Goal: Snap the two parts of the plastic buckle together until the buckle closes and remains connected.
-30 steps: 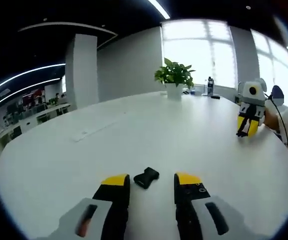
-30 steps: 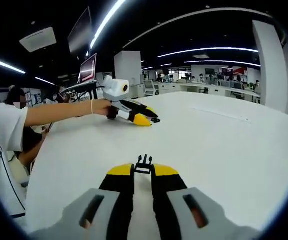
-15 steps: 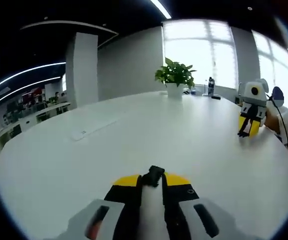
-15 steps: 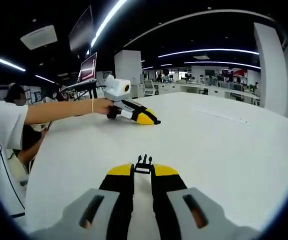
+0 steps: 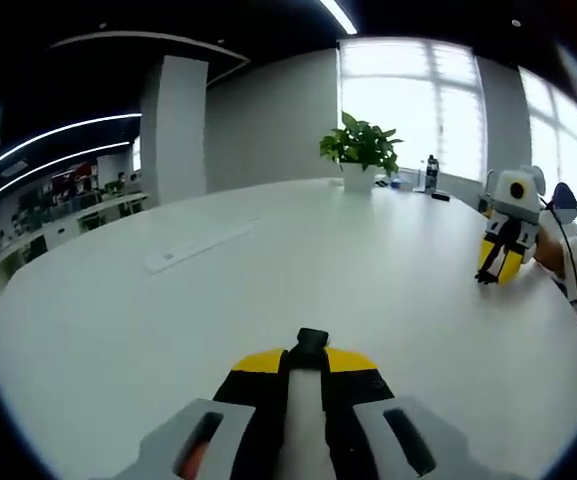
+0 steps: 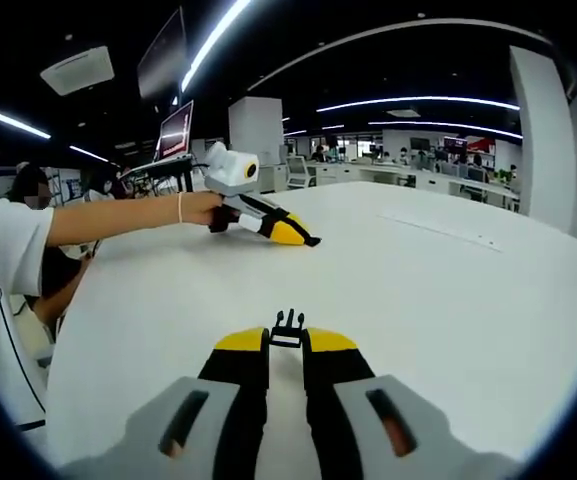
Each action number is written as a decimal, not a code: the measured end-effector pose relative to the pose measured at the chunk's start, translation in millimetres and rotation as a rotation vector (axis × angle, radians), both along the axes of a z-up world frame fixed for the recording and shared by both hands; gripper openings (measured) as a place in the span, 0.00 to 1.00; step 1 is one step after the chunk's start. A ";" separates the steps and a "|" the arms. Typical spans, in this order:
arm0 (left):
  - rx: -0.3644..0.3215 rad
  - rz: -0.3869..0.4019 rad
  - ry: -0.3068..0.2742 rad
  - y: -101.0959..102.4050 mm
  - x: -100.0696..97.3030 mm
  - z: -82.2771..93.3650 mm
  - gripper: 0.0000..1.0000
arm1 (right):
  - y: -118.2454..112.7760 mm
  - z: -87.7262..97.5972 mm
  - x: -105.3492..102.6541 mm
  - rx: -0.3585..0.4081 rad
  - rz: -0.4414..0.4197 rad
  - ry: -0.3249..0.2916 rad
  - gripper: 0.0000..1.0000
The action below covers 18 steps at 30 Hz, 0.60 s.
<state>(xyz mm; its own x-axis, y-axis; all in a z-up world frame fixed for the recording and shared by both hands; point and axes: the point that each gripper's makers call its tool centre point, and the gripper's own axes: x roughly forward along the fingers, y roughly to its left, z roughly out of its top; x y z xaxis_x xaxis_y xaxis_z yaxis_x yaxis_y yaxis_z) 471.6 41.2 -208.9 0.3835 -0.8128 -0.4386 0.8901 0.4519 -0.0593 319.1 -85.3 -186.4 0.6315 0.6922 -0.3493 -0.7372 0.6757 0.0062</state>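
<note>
In the left gripper view my left gripper (image 5: pixel 305 360) is shut on the black socket half of the buckle (image 5: pixel 310 346), whose end pokes out between the yellow tips. In the right gripper view my right gripper (image 6: pixel 287 340) is shut on the black pronged half of the buckle (image 6: pixel 288 327), prongs pointing away from me. Both grippers hang low over the white table (image 6: pixel 448 300). The right gripper (image 5: pixel 500 260) also appears far to the right in the left gripper view, and the left gripper (image 6: pixel 286 233) shows ahead in the right gripper view, held in a person's hand (image 6: pixel 200 209).
A potted plant (image 5: pixel 361 152) and a dark bottle (image 5: pixel 429 175) stand at the table's far edge by the windows. A flat white strip (image 5: pixel 200 245) lies on the tabletop. A person's arm (image 6: pixel 108 222) reaches in from the left. Desks and monitors fill the room behind.
The left gripper went from open around the socket half to shut on it and has lifted slightly. The right gripper keeps its hold on the pronged half, unmoved.
</note>
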 end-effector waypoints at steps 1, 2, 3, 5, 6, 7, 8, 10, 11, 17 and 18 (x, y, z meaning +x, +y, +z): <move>0.003 -0.004 -0.003 -1.1 -1.7 0.9 0.11 | 0.0 -0.3 -0.2 -0.002 0.000 0.001 0.12; 0.004 -0.009 -0.006 -2.2 -3.2 2.2 0.11 | -0.5 -0.7 0.1 -0.004 0.000 0.002 0.12; 0.004 -0.014 -0.006 -3.3 -4.5 3.3 0.11 | -1.1 -1.4 0.7 -0.007 -0.001 0.003 0.12; 0.002 -0.018 -0.007 -4.7 -5.3 5.5 0.11 | -2.1 -2.8 2.0 -0.012 -0.001 0.005 0.12; 0.000 -0.022 -0.008 -5.9 -7.1 6.9 0.11 | -3.1 -3.9 2.9 -0.016 -0.001 0.008 0.12; -0.002 -0.023 -0.008 -6.7 -7.9 7.8 0.11 | -3.9 -4.4 3.6 -0.017 -0.002 0.009 0.12; -0.002 -0.023 -0.007 -7.3 -9.5 8.3 0.11 | -4.5 -4.8 4.1 -0.018 -0.002 0.010 0.12; 0.000 -0.028 -0.007 -8.8 -12.3 9.1 0.11 | -6.1 -6.0 4.0 -0.020 -0.006 0.013 0.12; 0.000 -0.029 -0.006 -9.1 -12.8 9.4 0.11 | -7.3 -6.0 5.0 -0.019 -0.006 0.015 0.12; -0.005 -0.048 0.006 -13.5 -21.6 12.9 0.11 | -14.9 -6.8 8.4 -0.019 -0.009 0.018 0.12; -0.002 -0.054 0.004 -14.1 -24.9 12.8 0.11 | -15.5 -6.7 8.3 -0.012 -0.003 0.020 0.12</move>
